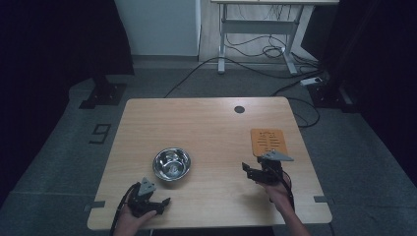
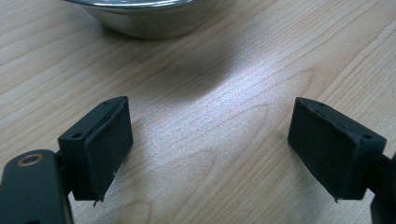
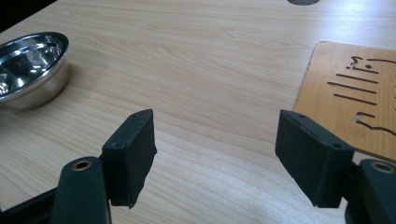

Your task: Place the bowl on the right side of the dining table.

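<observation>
- Steel bowl (image 1: 171,164) sits left of centre on the wooden table (image 1: 206,123).
- Left gripper (image 1: 158,202) (jaws spread, empty) lies near the bowl.
- Right gripper (image 1: 244,168), jaws apart, sits beside an orange stencil board (image 1: 268,140).

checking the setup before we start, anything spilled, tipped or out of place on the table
Nothing stands out. The bowl sits upright and looks empty, the orange board lies flat near the right edge, and both grippers, left and right, are open over bare wood.
</observation>
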A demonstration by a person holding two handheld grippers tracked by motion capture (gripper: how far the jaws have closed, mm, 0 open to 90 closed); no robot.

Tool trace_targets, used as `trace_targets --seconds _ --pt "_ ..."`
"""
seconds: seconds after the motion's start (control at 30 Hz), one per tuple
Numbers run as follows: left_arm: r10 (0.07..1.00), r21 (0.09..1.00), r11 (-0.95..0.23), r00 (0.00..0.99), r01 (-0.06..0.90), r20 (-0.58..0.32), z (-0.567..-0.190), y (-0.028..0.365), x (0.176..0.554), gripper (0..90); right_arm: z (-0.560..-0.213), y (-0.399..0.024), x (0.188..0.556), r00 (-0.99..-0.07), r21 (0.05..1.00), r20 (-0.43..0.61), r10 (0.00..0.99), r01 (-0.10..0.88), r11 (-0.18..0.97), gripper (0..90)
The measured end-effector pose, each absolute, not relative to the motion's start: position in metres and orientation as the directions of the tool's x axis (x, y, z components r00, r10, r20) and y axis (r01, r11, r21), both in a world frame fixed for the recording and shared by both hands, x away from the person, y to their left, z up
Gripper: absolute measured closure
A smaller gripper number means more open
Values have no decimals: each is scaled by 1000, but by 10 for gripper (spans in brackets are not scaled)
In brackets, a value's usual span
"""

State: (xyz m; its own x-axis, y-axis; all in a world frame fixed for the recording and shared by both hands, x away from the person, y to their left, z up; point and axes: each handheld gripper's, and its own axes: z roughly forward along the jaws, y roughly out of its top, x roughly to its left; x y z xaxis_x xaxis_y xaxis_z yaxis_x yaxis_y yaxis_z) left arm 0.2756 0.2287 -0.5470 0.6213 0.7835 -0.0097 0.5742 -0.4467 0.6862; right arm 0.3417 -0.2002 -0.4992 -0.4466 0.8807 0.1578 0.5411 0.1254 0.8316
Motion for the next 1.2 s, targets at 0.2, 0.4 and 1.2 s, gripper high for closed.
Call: trace_targets --seconds 0.2,0.4,1.2 --pt "784 686 -446 621 574 -10 -547 229 276 135 -497 -192 346 -457 832 159 875 540 131 287" --pt "784 686 -446 621 574 -10 -547 229 276 135 -498 -186 351 -457 828 162 874 545 131 289" --pt "784 686 -447 621 574 -10 -547 229 276 135 -497 -158 365 -485 818 165 859 554 156 293"
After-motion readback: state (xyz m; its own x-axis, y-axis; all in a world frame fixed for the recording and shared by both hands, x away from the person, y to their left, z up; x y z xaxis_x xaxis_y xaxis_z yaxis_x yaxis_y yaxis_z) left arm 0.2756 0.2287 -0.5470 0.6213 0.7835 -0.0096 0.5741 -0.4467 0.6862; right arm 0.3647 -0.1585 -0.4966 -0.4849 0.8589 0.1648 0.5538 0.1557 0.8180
